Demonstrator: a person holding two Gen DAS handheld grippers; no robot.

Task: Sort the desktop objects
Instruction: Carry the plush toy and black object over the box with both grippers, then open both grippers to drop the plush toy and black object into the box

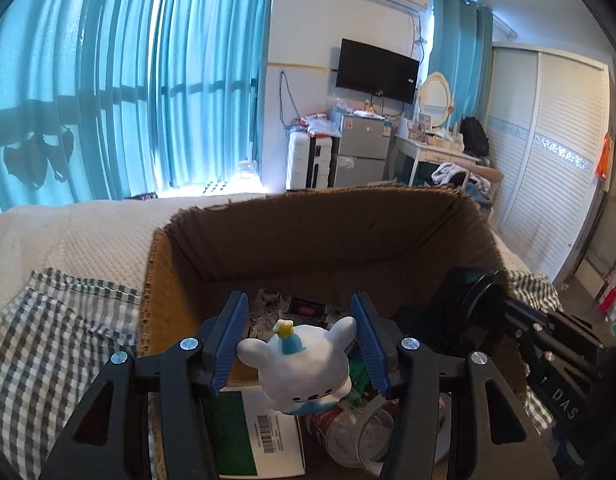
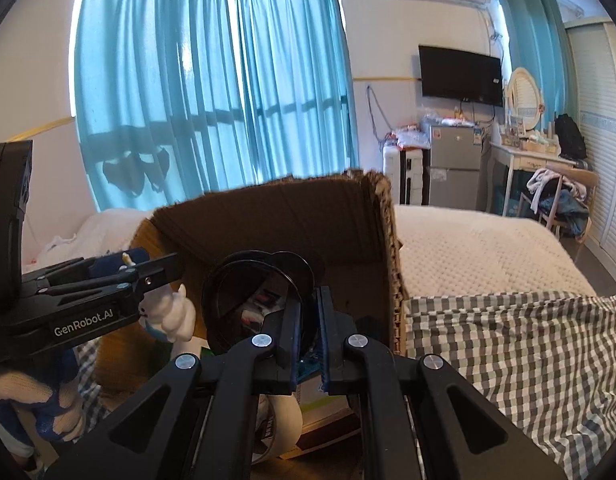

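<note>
Sorting well under way, not finished: over an open corrugated cardboard box [image 1: 320, 236] already holding a taped parcel [image 1: 263, 432] and crumpled plastic, left gripper [image 1: 301, 344] spread wide around a glossy white figurine [image 1: 303, 368], grip uncertain; right gripper [image 2: 310, 336] pinched on a smooth black round lid [image 2: 251, 300].

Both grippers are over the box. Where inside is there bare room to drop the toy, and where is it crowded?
Bare floor inside the cardboard box is not visible. Below the white toy, a labelled flat package sits left and a crumpled bottle right; printed items lie further in. The right gripper with the black lid crowds the right side. The left-hand package top is flattest.
</note>
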